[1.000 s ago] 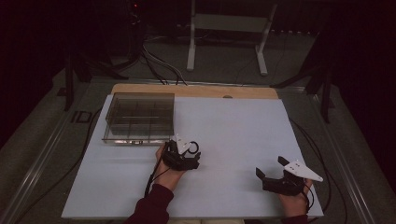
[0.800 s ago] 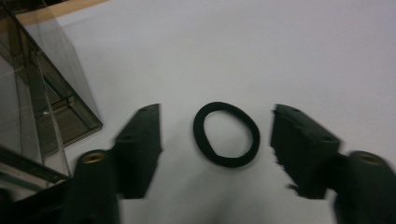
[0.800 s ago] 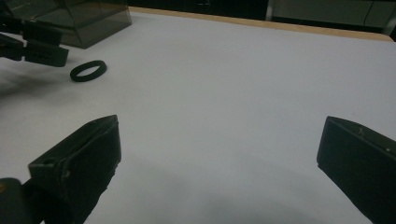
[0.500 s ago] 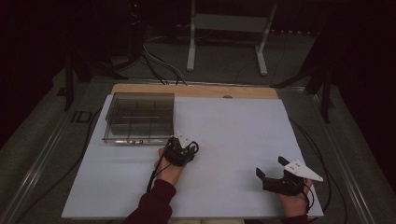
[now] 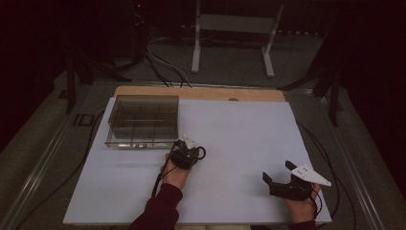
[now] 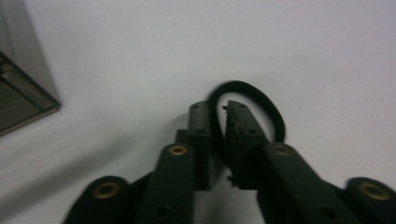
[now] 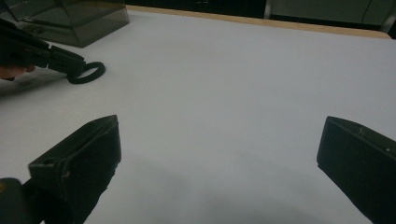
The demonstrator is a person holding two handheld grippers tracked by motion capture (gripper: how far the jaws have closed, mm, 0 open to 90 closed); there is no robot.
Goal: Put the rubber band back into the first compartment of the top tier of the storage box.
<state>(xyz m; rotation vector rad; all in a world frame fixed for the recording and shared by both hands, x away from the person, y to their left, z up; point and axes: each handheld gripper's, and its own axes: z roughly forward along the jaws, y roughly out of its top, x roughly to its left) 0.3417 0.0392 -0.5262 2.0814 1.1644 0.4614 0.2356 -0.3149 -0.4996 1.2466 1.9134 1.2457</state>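
Observation:
A black elastic loop (image 6: 274,116) lies on the white table sheet, one strand running between the jaws of my left gripper (image 6: 218,114), which is shut on it. From the high view, that left gripper (image 5: 186,152) sits just below the near right corner of the clear box, with the loop (image 5: 201,153) sticking out to its right. My right gripper (image 5: 278,176) rests near the table's front right, jaws wide open and holding nothing. In the right gripper view its jaws (image 7: 219,154) frame bare sheet, with the left gripper (image 7: 44,55) and the loop (image 7: 89,72) far off at the left.
A clear plastic box with compartments (image 5: 143,120) stands at the back left of the white sheet (image 5: 239,129); its corner (image 6: 21,91) shows beside the left gripper. A wooden strip (image 5: 201,92) edges the far side. Cables and a stand lie beyond the table.
The left gripper has crept a little forward, toward the clear box, with the loop in it. The right gripper has stayed put.

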